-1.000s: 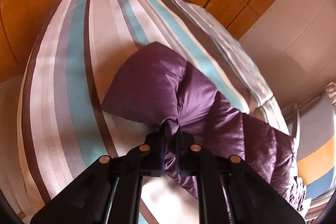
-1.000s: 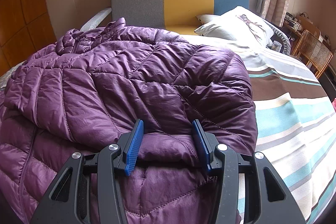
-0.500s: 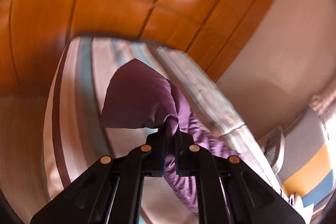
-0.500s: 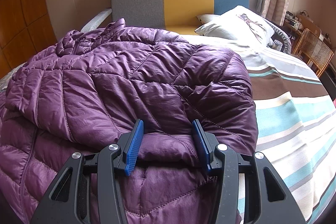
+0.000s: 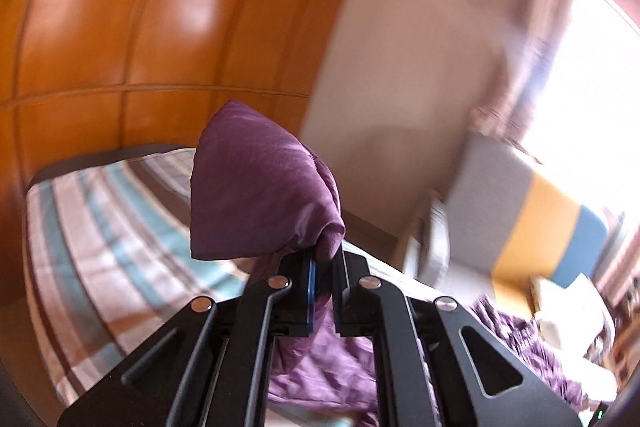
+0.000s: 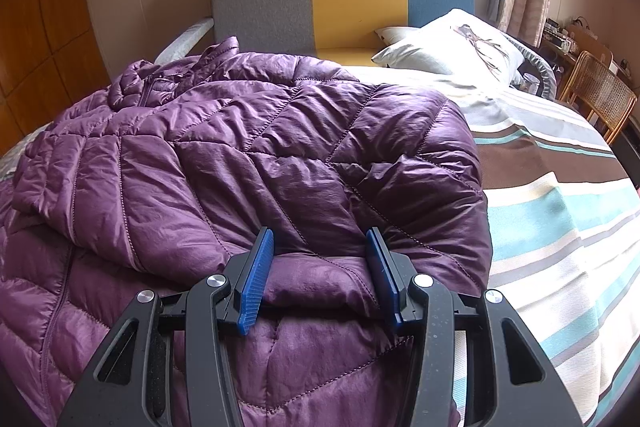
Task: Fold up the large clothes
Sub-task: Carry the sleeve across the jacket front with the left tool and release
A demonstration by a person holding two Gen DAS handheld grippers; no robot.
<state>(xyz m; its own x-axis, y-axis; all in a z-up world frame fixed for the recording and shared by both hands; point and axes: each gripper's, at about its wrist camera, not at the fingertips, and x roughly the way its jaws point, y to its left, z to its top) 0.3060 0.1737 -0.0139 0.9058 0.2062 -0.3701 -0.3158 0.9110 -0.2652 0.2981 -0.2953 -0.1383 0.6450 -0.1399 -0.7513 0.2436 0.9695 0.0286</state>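
Sleeve (image 5: 260,183) clamped in my left fingers (image 5: 325,291), lifted for folding across the jacket (image 6: 260,163) (right fingers (image 6: 320,279) spread, pinning it), next lay it flat.

Left wrist view tilts up toward the wooden wall (image 5: 120,27); right looks low across the shared striped bed (image 6: 560,219).

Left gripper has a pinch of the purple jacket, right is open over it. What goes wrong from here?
1. The left gripper pinches only a narrow bunch of the slick purple quilted puffer jacket; it may slip out mid-lift.
2. The right gripper stands open over the body, clamping nothing, so the bulk could drag across the striped bedspread.
3. The view of the left wrist is blurred; placement may be poor.
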